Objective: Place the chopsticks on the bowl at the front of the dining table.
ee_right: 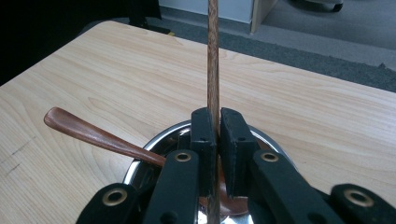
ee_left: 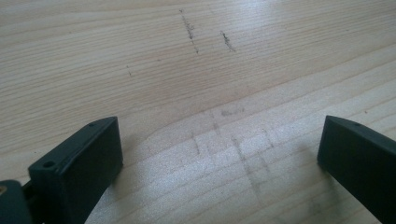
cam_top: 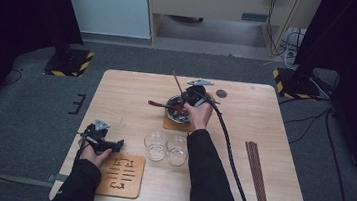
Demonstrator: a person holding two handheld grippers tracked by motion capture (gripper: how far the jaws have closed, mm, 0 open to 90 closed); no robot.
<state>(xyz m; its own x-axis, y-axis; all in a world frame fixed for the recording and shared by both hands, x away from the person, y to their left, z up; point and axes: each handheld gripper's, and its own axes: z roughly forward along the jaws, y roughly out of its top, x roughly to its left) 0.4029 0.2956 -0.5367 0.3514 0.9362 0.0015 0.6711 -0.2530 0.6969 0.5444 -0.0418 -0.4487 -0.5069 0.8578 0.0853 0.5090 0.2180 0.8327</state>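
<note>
The biggest risk is sitting at the round shiny metal bowl (cam_top: pixel 177 109), which is resting on a small square wooden coaster (cam_top: pixel 170 124) near the middle of the pale wooden table (cam_top: pixel 265 114): the right gripper (ee_right: pixel 214 135) is clamping a single thin brown wooden chopstick (ee_right: pixel 213 56) just above the bowl, and since the stick is reaching down into the bowl, any sideways push could be levering the light bowl off its coaster or tipping it. A lesser risk is that the smooth, narrow stick is slipping or pivoting between the pads, because they are pinching it at one short stretch only, with most of its length rising free above them. Smaller still, the stick could be knocking the reddish-brown wooden spoon (ee_right: pixel 93 135), which is leaning on the bowl's rim with its handle jutting out to the side, and flicking it onto the table. The left gripper (ee_left: pixel 219 154) is lying idle with its jaws standing wide apart over bare wood, gripping nothing, beside a flat carved wooden trivet (cam_top: pixel 122 175). As for containers, the bowl is holding the spoon's head and the chopstick's lower end; whether any food is in it cannot be told. The two clear glass cups (cam_top: pixel 166 147) nearer the person appear to be standing empty. A bundle of spare brown chopsticks (cam_top: pixel 257 176) is lying well apart at the right.
</note>
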